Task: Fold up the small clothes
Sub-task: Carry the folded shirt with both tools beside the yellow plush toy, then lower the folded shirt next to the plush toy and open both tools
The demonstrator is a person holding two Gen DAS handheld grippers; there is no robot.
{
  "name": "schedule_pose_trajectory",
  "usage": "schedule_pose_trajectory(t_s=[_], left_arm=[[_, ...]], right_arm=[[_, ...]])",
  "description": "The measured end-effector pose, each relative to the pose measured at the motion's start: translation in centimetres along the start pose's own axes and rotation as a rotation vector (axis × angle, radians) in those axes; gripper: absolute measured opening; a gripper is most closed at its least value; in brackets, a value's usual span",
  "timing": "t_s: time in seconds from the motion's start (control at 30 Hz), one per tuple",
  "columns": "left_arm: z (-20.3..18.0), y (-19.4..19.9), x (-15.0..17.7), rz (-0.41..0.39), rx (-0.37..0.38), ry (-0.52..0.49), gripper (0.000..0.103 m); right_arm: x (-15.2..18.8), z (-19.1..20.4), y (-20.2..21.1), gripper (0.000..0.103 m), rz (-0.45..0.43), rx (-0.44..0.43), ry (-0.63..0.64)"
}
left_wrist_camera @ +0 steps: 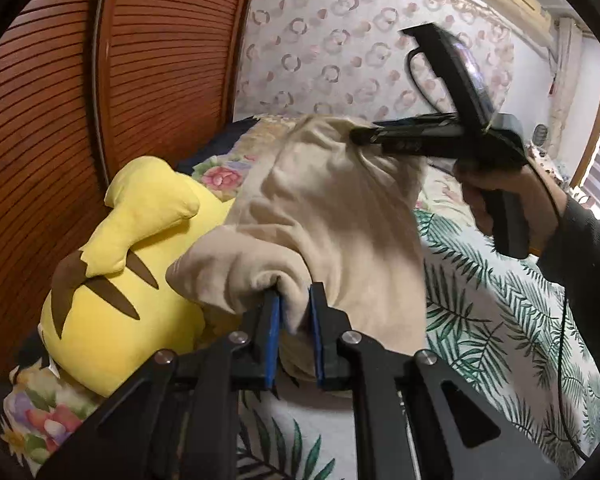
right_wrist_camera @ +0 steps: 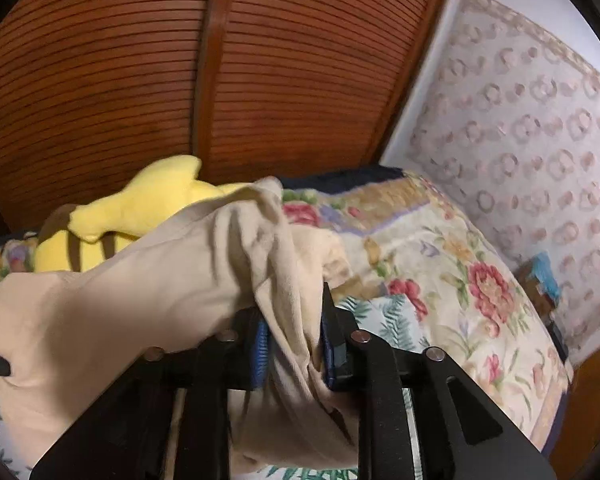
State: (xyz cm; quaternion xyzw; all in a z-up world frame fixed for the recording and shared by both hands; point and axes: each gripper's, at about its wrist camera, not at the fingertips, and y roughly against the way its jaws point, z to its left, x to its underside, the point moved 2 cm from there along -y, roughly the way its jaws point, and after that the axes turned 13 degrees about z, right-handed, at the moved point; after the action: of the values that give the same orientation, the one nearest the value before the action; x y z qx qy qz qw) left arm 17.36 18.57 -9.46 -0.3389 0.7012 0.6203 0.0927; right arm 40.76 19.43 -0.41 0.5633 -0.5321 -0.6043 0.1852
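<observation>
A beige garment (left_wrist_camera: pixel 340 220) hangs stretched between my two grippers above the bed. In the left wrist view my left gripper (left_wrist_camera: pixel 293 312) is shut on a bunched fold of it, the cloth pinched between the blue pads (left_wrist_camera: pixel 274 332). Farther back, my right gripper (left_wrist_camera: pixel 358 136), held by a hand (left_wrist_camera: pixel 500 192), lifts the garment's far edge. In the right wrist view the beige garment (right_wrist_camera: pixel 140 300) fills the gap of my right gripper (right_wrist_camera: pixel 294 340) and drapes over its left finger, hiding most of that pad.
A yellow plush toy (left_wrist_camera: pixel 140 240) lies on the bed left of the garment, against a wooden louvred door (left_wrist_camera: pixel 160 60). The palm-leaf sheet (left_wrist_camera: pixel 500 320) spreads to the right. A floral quilt (right_wrist_camera: pixel 440 260) is heaped at the patterned wall.
</observation>
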Motion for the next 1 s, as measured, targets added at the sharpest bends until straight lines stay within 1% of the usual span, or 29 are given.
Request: schedule_pose_trajectory(t_s=[0.03,0.07,0.1,0.13,0.2,0.23,0.33,0.37,0.43,0.5,0.57,0.63,0.77,1.0], left_arm=[[0.1,-0.1,0.1,0.007,0.011,0.002,0.012],[0.2,0.0,0.2,0.009,0.014,0.003,0.013],[0.3,0.0,0.3,0.014,0.008,0.002,0.014],[0.4,0.1,0.4,0.018,0.005,0.001,0.014],[0.6,0.2,0.4,0.023,0.004,-0.001,0.016],[0.6,0.4,0.4,0.022,0.000,-0.003,0.016],[0.3,1.0,0.5,0.011,-0.021,-0.027,0.016],[0.2,1.3,0.5,0.004,-0.031,-0.038,0.016],[-0.2,1.9,0.6,-0.014,-0.051,-0.060,0.016],[-0.6,2.7,0.7,-0.031,-0.052,-0.080,0.017],[-1.3,3.5,0.7,-0.046,-0.053,-0.106,0.017],[-1.9,4.1,0.7,-0.058,-0.038,-0.126,0.017],[-3.7,5.1,0.8,-0.076,-0.019,-0.171,0.017],[-7.8,7.0,1.6,-0.104,0.026,-0.247,0.019]], right_arm=[[0.2,-0.5,0.1,0.036,0.000,0.007,-0.034],[0.3,-1.2,0.3,0.055,-0.010,0.021,-0.080],[0.6,-2.0,0.8,0.064,-0.027,0.025,-0.131],[1.1,-2.8,1.3,0.066,-0.040,0.011,-0.182],[2.1,-4.0,1.9,0.066,-0.054,-0.067,-0.244],[2.7,-4.4,2.1,0.066,-0.053,-0.091,-0.267],[4.4,-4.8,1.6,0.066,-0.021,-0.142,-0.302],[5.1,-4.9,1.2,0.066,-0.002,-0.143,-0.312],[6.1,-4.8,1.0,0.066,0.011,-0.134,-0.330],[7.0,-4.8,1.4,0.066,0.011,-0.133,-0.349],[7.9,-4.4,2.3,0.066,-0.001,-0.134,-0.364],[8.9,-3.9,3.8,0.066,-0.014,-0.129,-0.371],[11.2,-2.7,7.7,0.066,-0.050,-0.106,-0.392],[17.8,-0.7,15.7,0.066,-0.106,-0.029,-0.488]])
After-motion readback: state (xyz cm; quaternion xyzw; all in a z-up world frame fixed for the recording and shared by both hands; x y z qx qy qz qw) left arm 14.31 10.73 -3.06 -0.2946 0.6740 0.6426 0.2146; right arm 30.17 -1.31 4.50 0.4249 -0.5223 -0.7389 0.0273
